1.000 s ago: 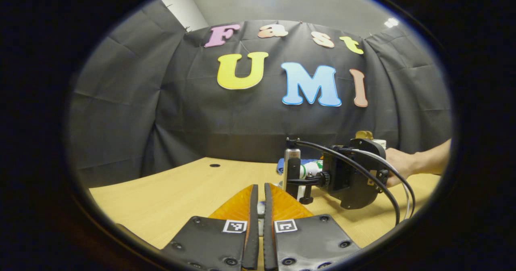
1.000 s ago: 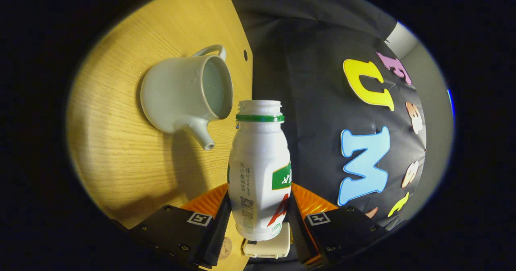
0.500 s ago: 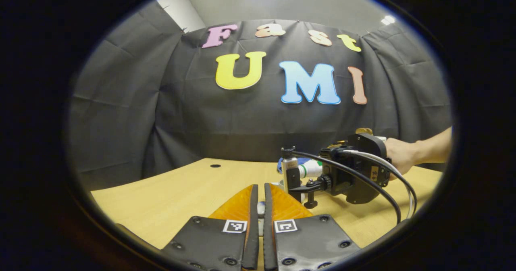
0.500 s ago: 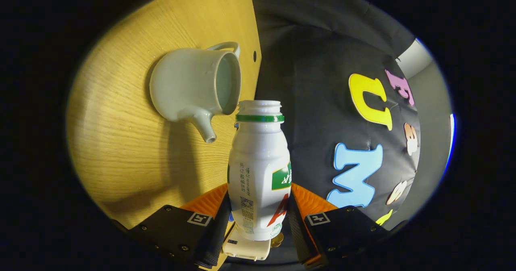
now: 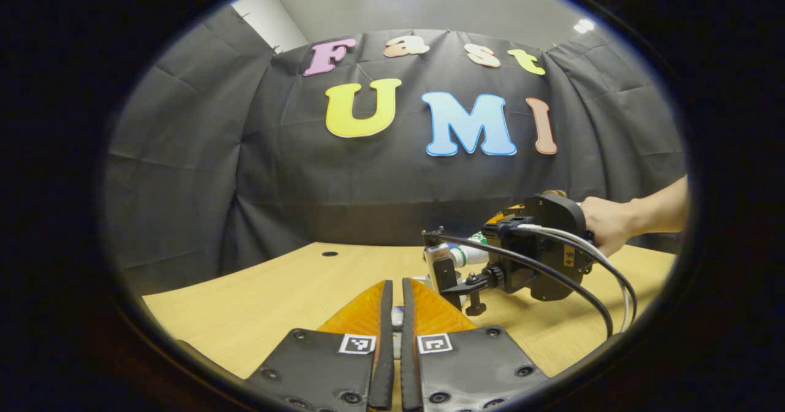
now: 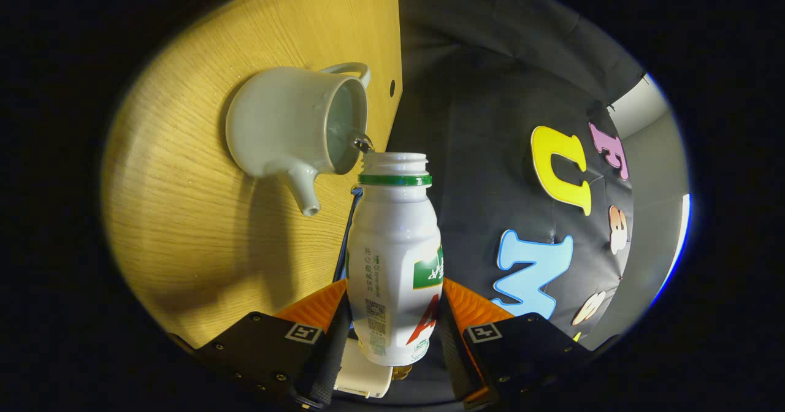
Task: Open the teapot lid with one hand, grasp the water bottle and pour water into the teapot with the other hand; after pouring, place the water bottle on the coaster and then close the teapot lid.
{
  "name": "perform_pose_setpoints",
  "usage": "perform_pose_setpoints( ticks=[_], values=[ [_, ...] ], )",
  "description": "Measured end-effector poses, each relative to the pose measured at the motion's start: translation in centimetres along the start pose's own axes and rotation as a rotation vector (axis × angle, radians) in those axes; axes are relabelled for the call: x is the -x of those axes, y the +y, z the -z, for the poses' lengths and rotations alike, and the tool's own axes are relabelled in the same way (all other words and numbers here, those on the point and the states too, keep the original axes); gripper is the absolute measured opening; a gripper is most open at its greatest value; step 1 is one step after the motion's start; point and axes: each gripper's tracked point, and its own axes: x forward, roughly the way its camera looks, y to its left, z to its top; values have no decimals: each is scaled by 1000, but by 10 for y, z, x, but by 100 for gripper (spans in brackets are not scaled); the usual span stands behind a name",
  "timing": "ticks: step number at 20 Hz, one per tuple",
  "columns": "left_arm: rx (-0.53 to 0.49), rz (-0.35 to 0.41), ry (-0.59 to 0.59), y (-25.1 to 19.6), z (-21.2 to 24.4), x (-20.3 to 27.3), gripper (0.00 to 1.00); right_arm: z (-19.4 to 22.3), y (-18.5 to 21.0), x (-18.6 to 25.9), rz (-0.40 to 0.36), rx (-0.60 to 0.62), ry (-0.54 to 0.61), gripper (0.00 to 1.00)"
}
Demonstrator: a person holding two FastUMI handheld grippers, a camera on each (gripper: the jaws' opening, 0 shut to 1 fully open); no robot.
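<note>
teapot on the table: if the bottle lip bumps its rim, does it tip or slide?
The teapot looks squat and glazed, so probably slides rather than tips. With water streaming in from the water bottle, it likely sits heavier. Ceramic-looking rim may chip.

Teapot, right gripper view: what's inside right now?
The teapot is open, lid off. A thin stream of water runs from the water bottle mouth into it. The interior looks pale; the water level is hidden by the rim.

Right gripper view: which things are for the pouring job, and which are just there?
For the job: pale ceramic teapot, lid off; white plastic bottle with green neck ring; right claw gripping it.
Just there: yellow wooden table; small cream block.
</note>
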Motion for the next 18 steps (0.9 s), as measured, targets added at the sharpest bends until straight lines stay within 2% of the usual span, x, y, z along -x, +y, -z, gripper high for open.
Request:
perform_pose_setpoints(
  ticks=[1,4,7,8,16,17,18],
  values=[
    [2,0,2,0,1,1,11,0,-1,-1,3,5,0,71],
    [3,-3,4,2,1,3,11,2,-5,-1,14,22,0,70],
    [1,-4,5,2,2,4,11,3,-8,-2,24,28,-2,70],
    [0,-4,5,2,1,4,15,2,-7,-2,23,29,-4,70],
    [-17,3,3,-1,1,7,15,0,-13,0,56,77,-20,70],
    [-17,3,3,-1,1,8,11,-1,-13,-1,62,87,-20,70],
    [-18,3,-1,-1,-1,8,15,0,-15,0,68,96,-20,70]
  ],
)
